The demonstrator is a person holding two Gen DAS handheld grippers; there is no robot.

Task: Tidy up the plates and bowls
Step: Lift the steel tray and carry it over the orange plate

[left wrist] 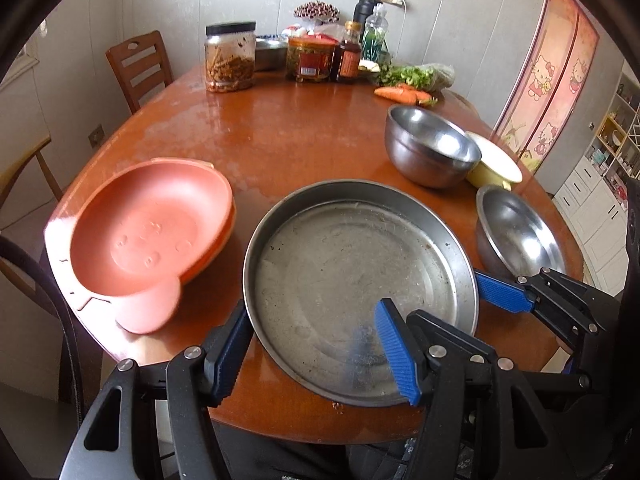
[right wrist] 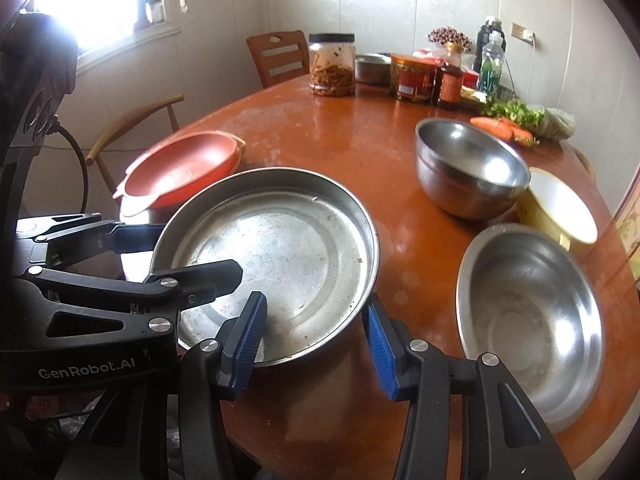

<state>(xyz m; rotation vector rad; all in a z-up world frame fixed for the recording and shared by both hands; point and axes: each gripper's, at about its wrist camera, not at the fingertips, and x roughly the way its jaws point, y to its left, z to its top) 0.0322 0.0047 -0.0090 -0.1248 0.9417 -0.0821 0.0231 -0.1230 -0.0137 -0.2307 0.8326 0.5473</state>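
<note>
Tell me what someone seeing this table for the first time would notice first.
Probably the big steel pan at the table's near edge, with the left gripper and right gripper straddling its rim from either side. Next, the orange plates stacked to its left, and the steel bowls on its right.

Scuffed metal pan (left wrist: 352, 280), glossy wooden table (left wrist: 280, 136)

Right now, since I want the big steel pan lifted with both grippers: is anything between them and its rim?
Nothing visible. The left gripper and right gripper each straddle the steel pan's near rim, one finger inside, one outside. The orange plates and the steel bowl lie off to its sides.
</note>
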